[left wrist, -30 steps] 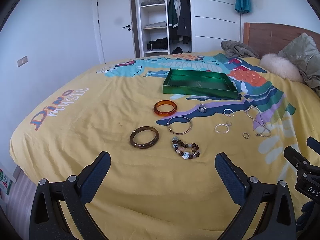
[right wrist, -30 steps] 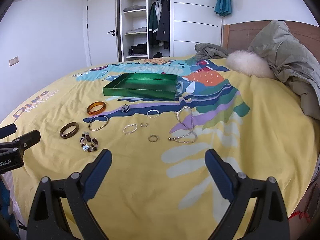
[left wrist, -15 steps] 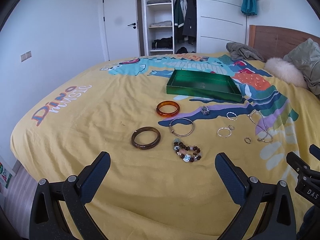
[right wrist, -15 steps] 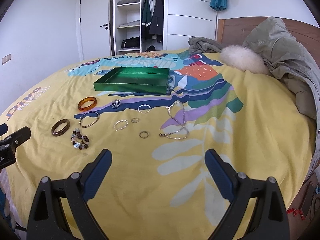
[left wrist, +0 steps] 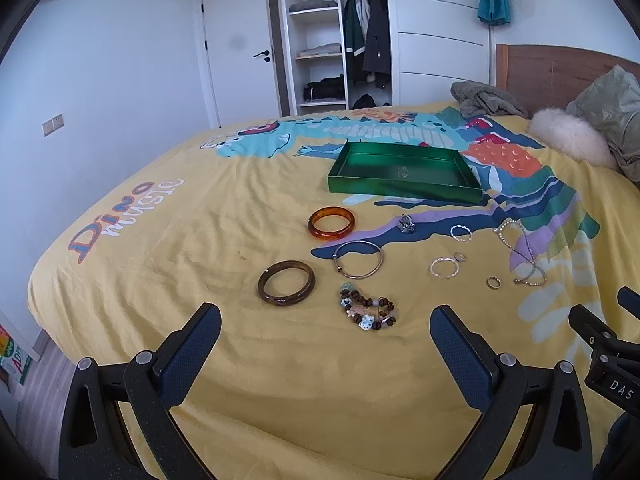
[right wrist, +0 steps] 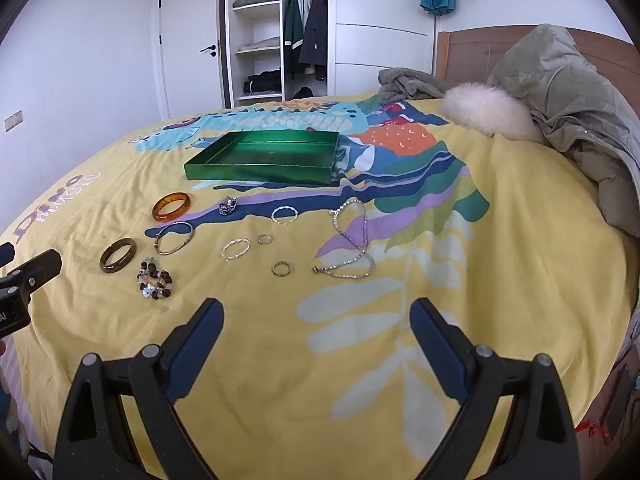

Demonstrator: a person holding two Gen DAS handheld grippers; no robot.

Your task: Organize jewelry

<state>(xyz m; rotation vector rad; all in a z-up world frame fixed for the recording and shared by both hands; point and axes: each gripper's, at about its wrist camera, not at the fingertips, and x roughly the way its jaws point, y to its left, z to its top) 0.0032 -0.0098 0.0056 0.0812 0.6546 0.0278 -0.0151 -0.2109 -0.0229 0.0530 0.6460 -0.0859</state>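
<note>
1. Both cameras have drifted slightly since a second ago; the jewelry lies as it did on the bedspread (left wrist: 168, 240).
2. Left gripper (left wrist: 325, 322) is spread wide and holds nothing, hovering near the bed's foot edge; the dark brown bangle (left wrist: 286, 283) and beaded bracelet (left wrist: 368, 310) lie just beyond its tips.
3. Right gripper (right wrist: 316, 316) is also spread and empty; a small ring (right wrist: 282, 268) and the pearl necklace (right wrist: 352, 240) lie ahead of it.
4. Farther toward the headboard sits the green tray (left wrist: 404, 190), with the amber bangle (left wrist: 331, 222) between it and the brown one.
</note>
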